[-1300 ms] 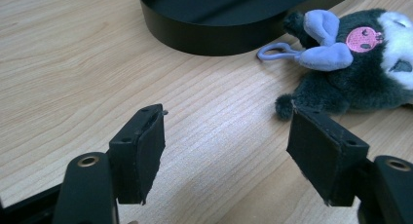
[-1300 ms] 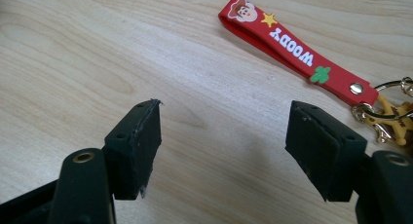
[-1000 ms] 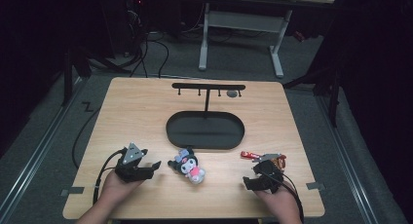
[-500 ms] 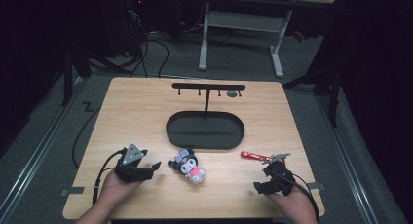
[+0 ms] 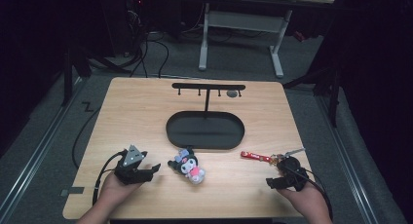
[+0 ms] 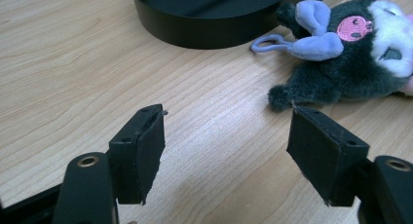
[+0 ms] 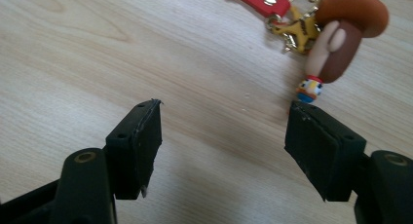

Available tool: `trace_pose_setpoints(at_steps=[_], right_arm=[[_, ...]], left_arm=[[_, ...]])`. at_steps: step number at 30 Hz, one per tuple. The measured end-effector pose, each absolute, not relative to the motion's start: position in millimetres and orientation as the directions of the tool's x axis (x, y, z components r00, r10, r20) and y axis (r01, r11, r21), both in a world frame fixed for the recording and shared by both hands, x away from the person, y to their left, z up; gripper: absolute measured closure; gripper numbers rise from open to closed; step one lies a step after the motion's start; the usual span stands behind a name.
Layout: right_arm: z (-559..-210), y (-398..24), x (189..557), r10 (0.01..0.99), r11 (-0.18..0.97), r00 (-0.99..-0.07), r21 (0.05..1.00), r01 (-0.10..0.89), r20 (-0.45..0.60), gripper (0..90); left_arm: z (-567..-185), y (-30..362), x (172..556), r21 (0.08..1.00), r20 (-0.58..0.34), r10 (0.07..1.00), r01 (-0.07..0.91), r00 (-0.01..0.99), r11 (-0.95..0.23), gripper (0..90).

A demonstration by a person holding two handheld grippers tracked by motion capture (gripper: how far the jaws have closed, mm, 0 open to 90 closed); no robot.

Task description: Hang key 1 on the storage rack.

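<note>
Keychain (image 5: 265, 158) w/ red strap lies near table's (image 5: 136, 112) right front edge, just ahead of our right gripper (image 7: 224, 136), jaws spread, empty. Plush (image 5: 189, 166) sits mid-front, beside black tray (image 5: 204, 131). Left gripper (image 6: 226, 136) spread too. Bare wood btwn. Right gripper pulled back vs 1 s ago.

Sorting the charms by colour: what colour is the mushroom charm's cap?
Reddish brown cap on the mushroom charm, over a tan stem; clearest in the right gripper view.
</note>
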State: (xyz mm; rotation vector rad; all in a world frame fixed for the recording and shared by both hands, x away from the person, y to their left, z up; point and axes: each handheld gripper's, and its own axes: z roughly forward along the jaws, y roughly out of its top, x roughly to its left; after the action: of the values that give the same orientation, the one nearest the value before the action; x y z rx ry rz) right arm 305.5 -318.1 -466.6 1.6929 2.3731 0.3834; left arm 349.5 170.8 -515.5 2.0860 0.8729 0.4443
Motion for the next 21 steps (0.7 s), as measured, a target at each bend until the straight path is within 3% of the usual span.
trace_pose_setpoints(at_steps=[8,21], right_arm=[[-468,-334,316,0.961,0.257,-0.276,0.311,0.915,0.021,32.2],[-472,-344,349,0.971,0.221,-0.238,0.284,0.933,0.027,44.1]], left_arm=[[-518,168,351,0.784,0.008,0.708,0.435,0.706,-0.443,30.0],[-518,166,351,0.781,0.014,0.697,0.428,0.717,-0.456,30.1]])
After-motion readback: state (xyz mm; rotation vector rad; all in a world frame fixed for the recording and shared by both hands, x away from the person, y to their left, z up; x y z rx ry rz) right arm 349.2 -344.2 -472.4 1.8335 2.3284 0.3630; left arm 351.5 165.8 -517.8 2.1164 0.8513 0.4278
